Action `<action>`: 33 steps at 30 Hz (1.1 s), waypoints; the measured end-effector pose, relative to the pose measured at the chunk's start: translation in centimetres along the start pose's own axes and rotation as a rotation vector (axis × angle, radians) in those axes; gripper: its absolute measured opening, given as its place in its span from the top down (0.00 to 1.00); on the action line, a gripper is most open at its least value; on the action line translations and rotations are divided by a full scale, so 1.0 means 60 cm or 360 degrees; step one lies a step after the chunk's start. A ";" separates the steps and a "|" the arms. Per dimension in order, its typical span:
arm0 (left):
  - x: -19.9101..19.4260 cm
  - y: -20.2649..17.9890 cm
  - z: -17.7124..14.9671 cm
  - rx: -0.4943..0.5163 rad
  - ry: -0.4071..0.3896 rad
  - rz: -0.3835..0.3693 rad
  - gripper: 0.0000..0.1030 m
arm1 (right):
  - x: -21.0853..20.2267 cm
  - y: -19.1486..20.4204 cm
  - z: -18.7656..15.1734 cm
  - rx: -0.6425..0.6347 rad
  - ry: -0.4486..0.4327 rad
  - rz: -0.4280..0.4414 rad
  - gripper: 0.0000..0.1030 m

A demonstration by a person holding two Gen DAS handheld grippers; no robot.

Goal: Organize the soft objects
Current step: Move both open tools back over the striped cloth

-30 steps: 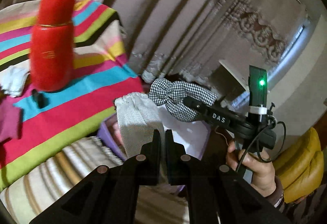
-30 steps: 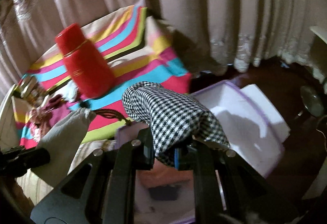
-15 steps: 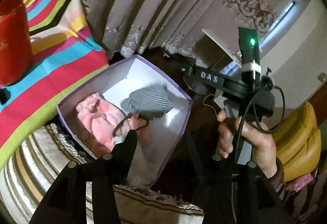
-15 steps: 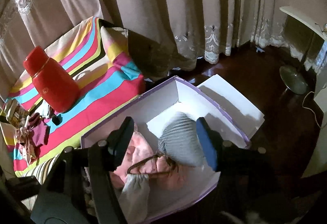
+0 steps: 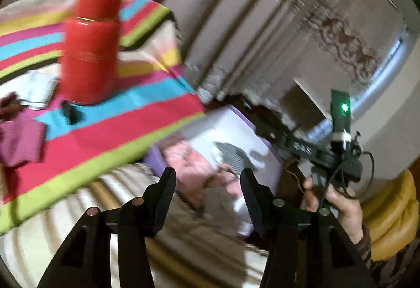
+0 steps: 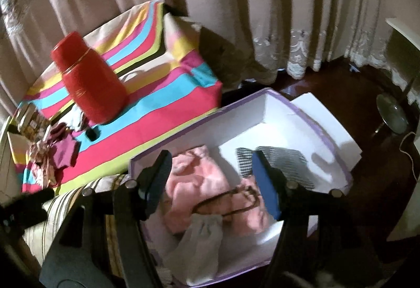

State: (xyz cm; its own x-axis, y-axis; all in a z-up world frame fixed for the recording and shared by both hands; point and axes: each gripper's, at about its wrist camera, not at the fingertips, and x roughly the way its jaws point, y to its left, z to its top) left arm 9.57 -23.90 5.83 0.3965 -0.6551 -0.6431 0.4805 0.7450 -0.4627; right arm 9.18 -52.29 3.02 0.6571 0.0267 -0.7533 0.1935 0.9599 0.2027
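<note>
An open purple-edged white box (image 6: pixel 199 125) sits beside the striped table. Inside lie a pink fluffy item (image 6: pixel 199 177), a black-and-white checked pouch (image 6: pixel 283 162) and a pale herringbone drawstring pouch (image 6: pixel 202 243). My right gripper (image 6: pixel 212 154) hangs open above the box with nothing between its blue pads. My left gripper (image 5: pixel 208 171) is also open and empty, held over the box's (image 5: pixel 260 130) near edge, with the pink item (image 5: pixel 189 159) and checked pouch (image 5: pixel 233 156) blurred beyond it. A hand (image 5: pixel 338 201) holds the right tool.
A red flask (image 6: pixel 89 83) stands on the striped tablecloth (image 6: pixel 157 109), with maroon cloth (image 6: pixel 64 151) and small clutter at its left end. The white box lid (image 6: pixel 330 125) lies behind the box. Curtains hang behind, a fan base (image 6: pixel 393 114) stands on the dark floor, and a yellow cushion (image 5: pixel 391 214) sits right.
Both grippers opened. The left let go of the herringbone pouch and the right let go of the checked pouch; both pouches now lie in the box. The left view swung back toward the table.
</note>
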 end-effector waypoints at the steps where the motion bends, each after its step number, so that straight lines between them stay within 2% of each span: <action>1: -0.012 0.014 0.001 -0.0021 -0.0029 0.0030 0.49 | 0.001 0.007 -0.001 -0.0012 0.0007 0.0013 0.35; 6: -0.080 0.093 -0.010 -0.0160 -0.0155 0.0157 0.49 | 0.008 0.057 -0.004 -0.0080 0.0034 0.0079 0.35; 16: -0.212 0.260 -0.055 -0.0433 -0.0339 0.0538 0.49 | 0.029 0.167 -0.010 -0.0266 0.0097 0.0177 0.35; 24: -0.266 0.348 -0.072 -0.0589 -0.0395 0.0709 0.49 | 0.046 0.262 -0.005 -0.0391 0.0136 0.0288 0.35; 33: -0.289 0.420 -0.075 -0.0661 -0.0371 0.0838 0.40 | 0.072 0.391 0.005 -0.0533 0.0158 0.0432 0.35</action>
State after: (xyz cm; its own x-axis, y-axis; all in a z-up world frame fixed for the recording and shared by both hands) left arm 11.24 6.80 2.58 0.6735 -0.1700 -0.7194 -0.1407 0.9259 -0.3506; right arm 16.74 -29.71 4.72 0.5753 0.3015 -0.7604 -0.2341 0.9514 0.2002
